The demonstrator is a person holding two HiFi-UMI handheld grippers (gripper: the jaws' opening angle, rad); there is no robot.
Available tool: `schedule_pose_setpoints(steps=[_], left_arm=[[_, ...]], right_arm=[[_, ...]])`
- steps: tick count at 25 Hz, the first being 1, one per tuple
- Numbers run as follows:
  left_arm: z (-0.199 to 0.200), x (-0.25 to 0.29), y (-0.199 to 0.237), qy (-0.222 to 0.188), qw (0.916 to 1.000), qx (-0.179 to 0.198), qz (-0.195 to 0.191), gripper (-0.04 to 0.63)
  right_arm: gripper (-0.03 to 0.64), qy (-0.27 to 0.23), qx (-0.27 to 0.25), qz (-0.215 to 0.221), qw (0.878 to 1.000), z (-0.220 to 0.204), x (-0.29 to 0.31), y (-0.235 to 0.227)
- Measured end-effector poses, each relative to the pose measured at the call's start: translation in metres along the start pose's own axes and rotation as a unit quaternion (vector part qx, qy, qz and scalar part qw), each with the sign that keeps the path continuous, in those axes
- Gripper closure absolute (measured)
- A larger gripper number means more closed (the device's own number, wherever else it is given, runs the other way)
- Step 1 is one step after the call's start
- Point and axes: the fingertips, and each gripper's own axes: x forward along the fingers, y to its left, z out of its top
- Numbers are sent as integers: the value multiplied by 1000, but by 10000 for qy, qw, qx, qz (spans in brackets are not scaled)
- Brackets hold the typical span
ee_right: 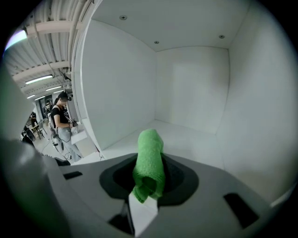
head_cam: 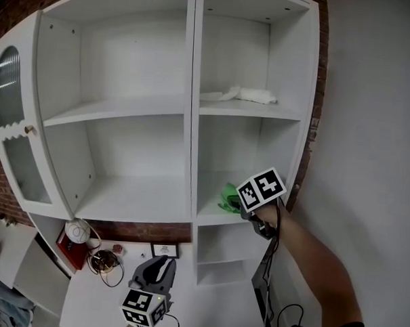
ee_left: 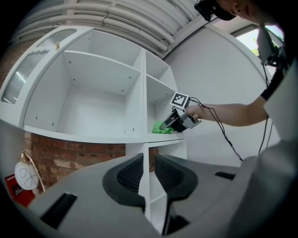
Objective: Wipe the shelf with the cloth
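The white shelf unit (head_cam: 191, 125) fills the head view. My right gripper (head_cam: 238, 203) reaches into the lower right compartment and is shut on a rolled green cloth (head_cam: 228, 196). In the right gripper view the cloth (ee_right: 150, 160) stands out between the jaws, just above the compartment's white board (ee_right: 186, 139). The left gripper view shows the same cloth (ee_left: 161, 128) at the board's front edge, with the right gripper (ee_left: 168, 125) on it. My left gripper (head_cam: 158, 267) hangs low in front of the unit, jaws almost together, nothing between them (ee_left: 149, 160).
A crumpled white cloth (head_cam: 239, 94) lies on the upper right shelf. A glazed door (head_cam: 16, 131) stands open at the left. Below are a red box (head_cam: 69, 250), a round lamp (head_cam: 77, 231) and cables (head_cam: 270, 298). A person (ee_right: 60, 125) stands far left.
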Motion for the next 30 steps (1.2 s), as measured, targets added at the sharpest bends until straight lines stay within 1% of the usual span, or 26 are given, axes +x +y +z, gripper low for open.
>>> schedule_pose_setpoints(steps=[7,11,15,26,28,30], left_arm=[[0,19,-23,-45,9993,-20,-359,524],[1,27,-35,-64,9986,-21,-527,524],[2,30,-38,-76,9983,-29,-578,523],[3,41,-47,-95,9974,-64,-706,525],[3,42,-50,-90,9972,-68,-735,523],[1,43,-51,-61,9972,-65,-745,523]], right_arm=[[517,77,-63,-686,9976,-23,-27,-41],[517,87,-34,-905,9958,-33,-40,-54],[517,78,-110,-1050,9944,-39,-47,-60],[517,106,-780,-1634,9834,-45,-58,-67],[517,59,-957,-1771,9795,-46,-61,-65],[517,-106,-1124,-1851,9762,-44,-64,-60]])
